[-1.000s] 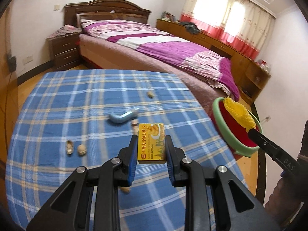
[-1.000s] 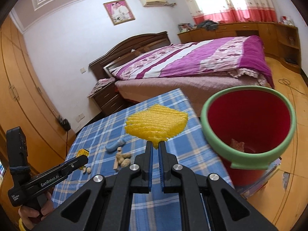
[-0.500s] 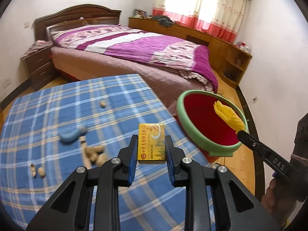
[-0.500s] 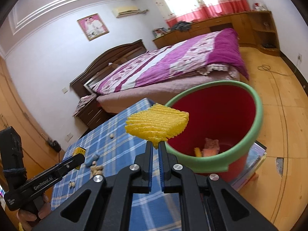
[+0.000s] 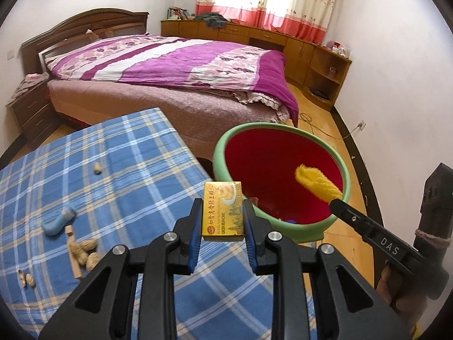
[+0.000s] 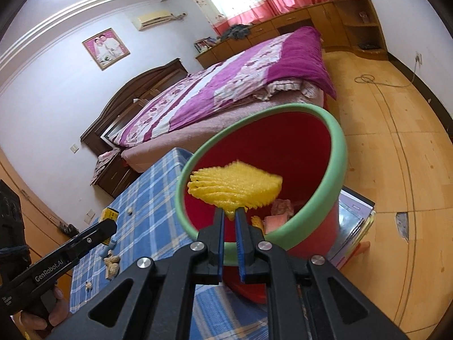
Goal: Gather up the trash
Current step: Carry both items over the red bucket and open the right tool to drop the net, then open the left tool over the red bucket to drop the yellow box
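Observation:
My left gripper (image 5: 222, 221) is shut on a yellow green-bean-cake box (image 5: 222, 211) and holds it above the table's right edge, beside the red bin with a green rim (image 5: 283, 175). My right gripper (image 6: 230, 218) is shut on a yellow foam net (image 6: 235, 188) and holds it over the bin's mouth (image 6: 338, 153). The net also shows in the left wrist view (image 5: 315, 182). Some trash lies at the bin's bottom (image 6: 279, 215).
On the blue plaid tablecloth (image 5: 119, 175) lie a blue tube-like piece (image 5: 58, 222), peanuts (image 5: 85, 252), a wooden stick (image 5: 73, 250) and shell bits (image 5: 25, 279). A bed (image 5: 175, 68) stands behind. Books (image 6: 354, 221) lie under the bin.
Both grippers have moved toward the bin. The foam net went from beside the rim to over the bin's mouth. The box came from over the table's middle to its right edge.

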